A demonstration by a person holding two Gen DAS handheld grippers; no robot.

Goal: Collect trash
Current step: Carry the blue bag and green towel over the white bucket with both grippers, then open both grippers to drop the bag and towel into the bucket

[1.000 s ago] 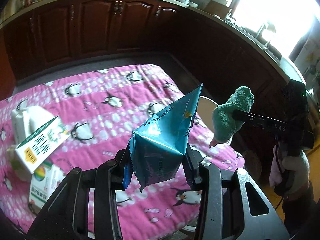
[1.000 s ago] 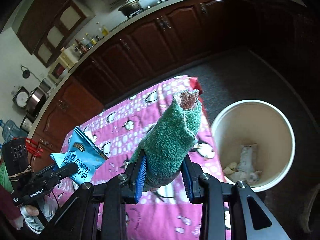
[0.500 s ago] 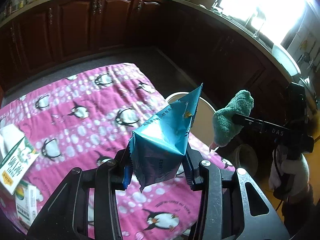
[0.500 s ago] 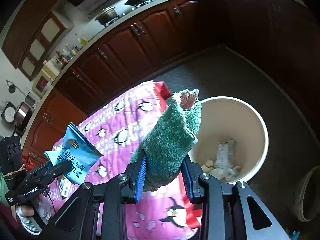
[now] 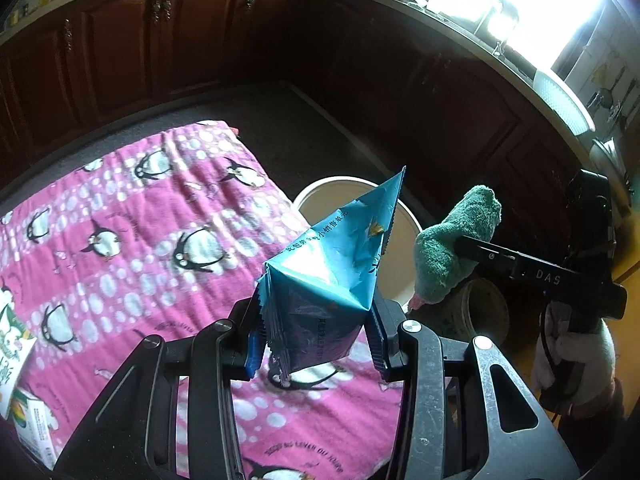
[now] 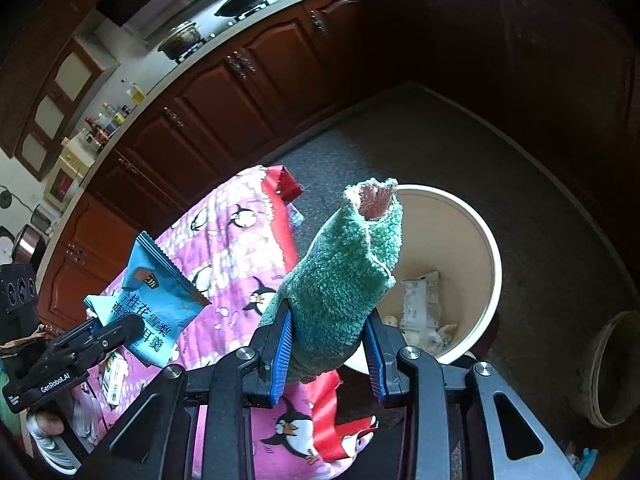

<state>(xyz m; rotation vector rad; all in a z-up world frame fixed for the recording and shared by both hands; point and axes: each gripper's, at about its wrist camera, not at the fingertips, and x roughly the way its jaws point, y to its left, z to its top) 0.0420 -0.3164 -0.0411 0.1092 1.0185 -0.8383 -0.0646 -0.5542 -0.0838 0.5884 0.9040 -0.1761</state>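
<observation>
My left gripper (image 5: pixel 316 344) is shut on a blue snack bag (image 5: pixel 332 276), held over the right edge of the pink penguin cloth (image 5: pixel 132 240). The same blue snack bag (image 6: pixel 156 312) shows at the left of the right wrist view. My right gripper (image 6: pixel 328 344) is shut on a green fuzzy sock (image 6: pixel 348 272), which stands up between the pads. The green sock (image 5: pixel 456 252) also hangs to the right in the left wrist view. A cream round bin (image 6: pixel 476 240) stands on the floor just beyond the table edge, with crumpled wrappers (image 6: pixel 420 304) inside.
Cartons (image 5: pixel 24 420) lie at the cloth's left edge. A second, smaller pot (image 6: pixel 616 368) sits on the floor right of the bin. Dark wooden cabinets (image 5: pixel 160 36) ring the room. A red lining (image 6: pixel 280 208) runs along the cloth's edge.
Both grippers have travelled rightward along the table toward the bin, each keeping its load. The bin now lies closer and larger behind the bag and the sock.
</observation>
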